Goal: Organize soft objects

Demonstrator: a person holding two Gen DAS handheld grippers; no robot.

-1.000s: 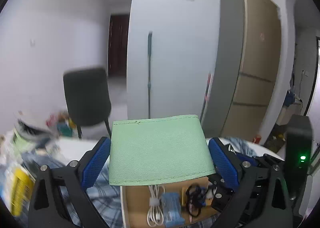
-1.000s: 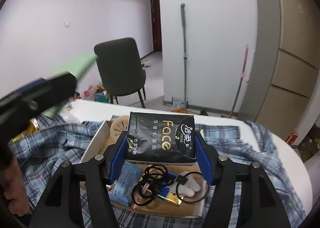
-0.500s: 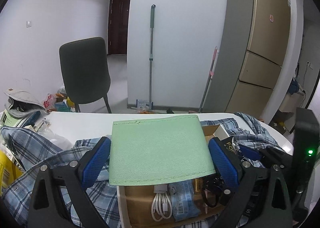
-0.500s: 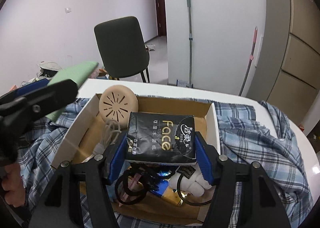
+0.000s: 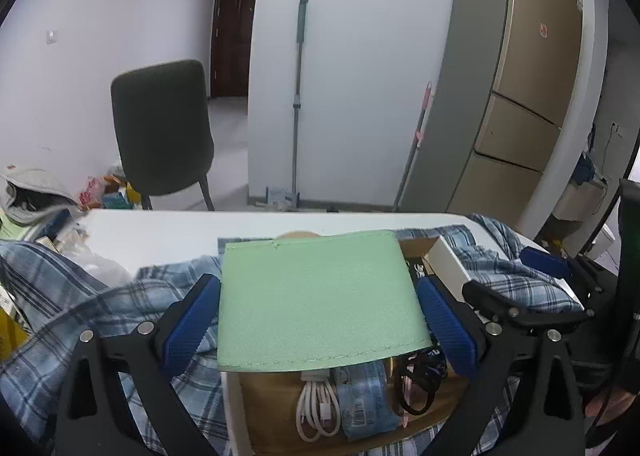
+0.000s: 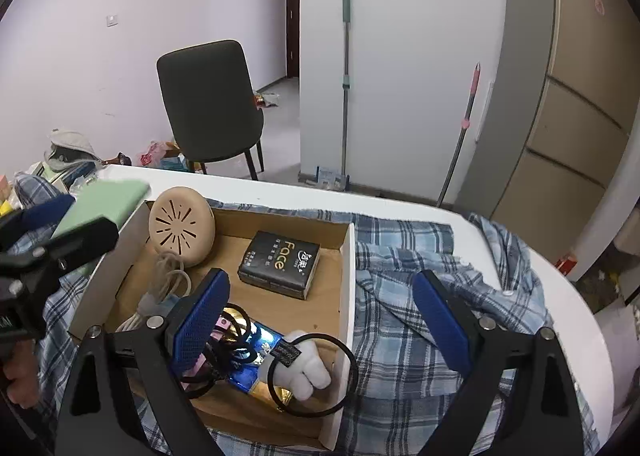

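My left gripper (image 5: 320,312) is shut on a flat green pouch (image 5: 316,296) and holds it over the near-left edge of a cardboard box (image 5: 272,408). The pouch also shows at the left of the right wrist view (image 6: 100,208). My right gripper (image 6: 320,308) is open and empty above the box (image 6: 348,288). A black "Face" tissue pack (image 6: 280,264) lies inside the box at the back. The box also holds a beige round pouch (image 6: 182,232), white cables (image 6: 160,288), black hair ties (image 6: 312,376) and a white plush piece (image 6: 308,372).
A blue plaid shirt (image 6: 432,296) is spread over the white table (image 6: 580,328) around the box. A dark chair (image 6: 208,104) stands behind the table. Clutter (image 5: 32,200) sits at the table's far left. A fridge (image 5: 512,88) and mops (image 5: 298,96) stand at the back.
My right gripper has opened and let go of the tissue pack, which now lies in the box. My left gripper with the green pouch has come lower toward the box.
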